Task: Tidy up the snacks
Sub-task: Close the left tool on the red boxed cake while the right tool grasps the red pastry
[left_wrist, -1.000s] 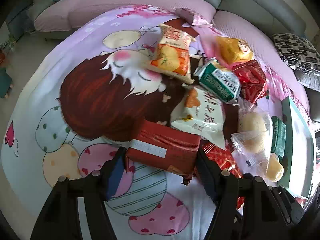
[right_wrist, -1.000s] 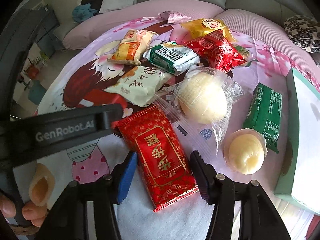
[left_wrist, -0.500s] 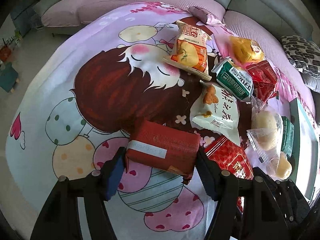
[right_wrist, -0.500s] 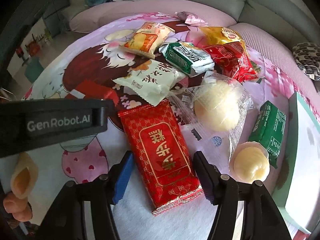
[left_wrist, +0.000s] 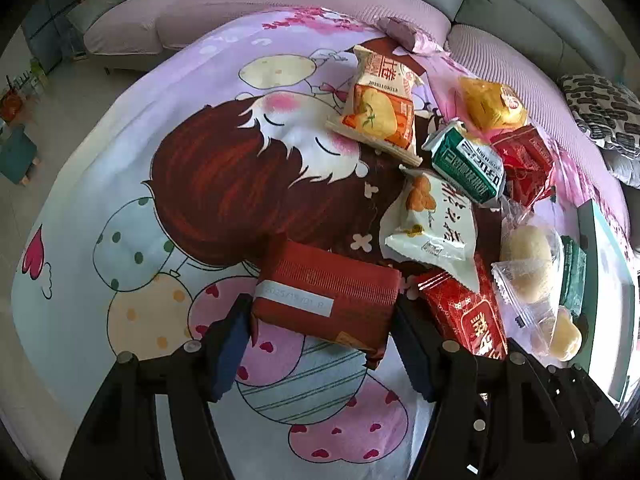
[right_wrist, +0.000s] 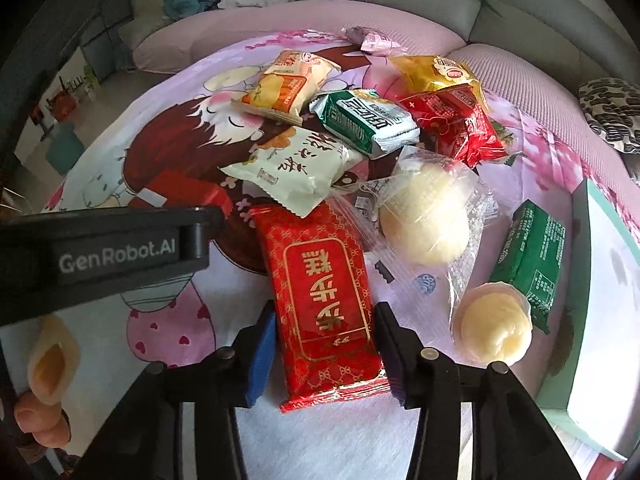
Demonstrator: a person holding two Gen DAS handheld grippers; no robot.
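Note:
On a cartoon-printed cloth (left_wrist: 200, 184) lies a heap of snacks. My left gripper (left_wrist: 322, 320) is shut on a dark red packet (left_wrist: 332, 280) with a white label strip, gripped by its two short ends. In the right wrist view my right gripper (right_wrist: 324, 316) straddles a bright red packet with gold characters (right_wrist: 320, 264) that lies flat on the cloth. Its jaws are closing, and the pads touch the packet's long sides. The left gripper's black body (right_wrist: 100, 248) crosses the left of that view, with the person's fingers (right_wrist: 36, 420) below it.
Behind lie an orange-and-white packet (left_wrist: 380, 108), a green-and-white packet (left_wrist: 468, 164), a white packet (left_wrist: 436, 224), a yellow bag (left_wrist: 492, 104) and a red bag (left_wrist: 524, 160). Two clear-wrapped buns (right_wrist: 424, 220), a green packet (right_wrist: 532, 248) and a mint box (right_wrist: 600, 280) sit right.
The right gripper's fingers have come in from a wider gap until they meet the gold-lettered red packet's sides. The left gripper still grips the dark red packet.

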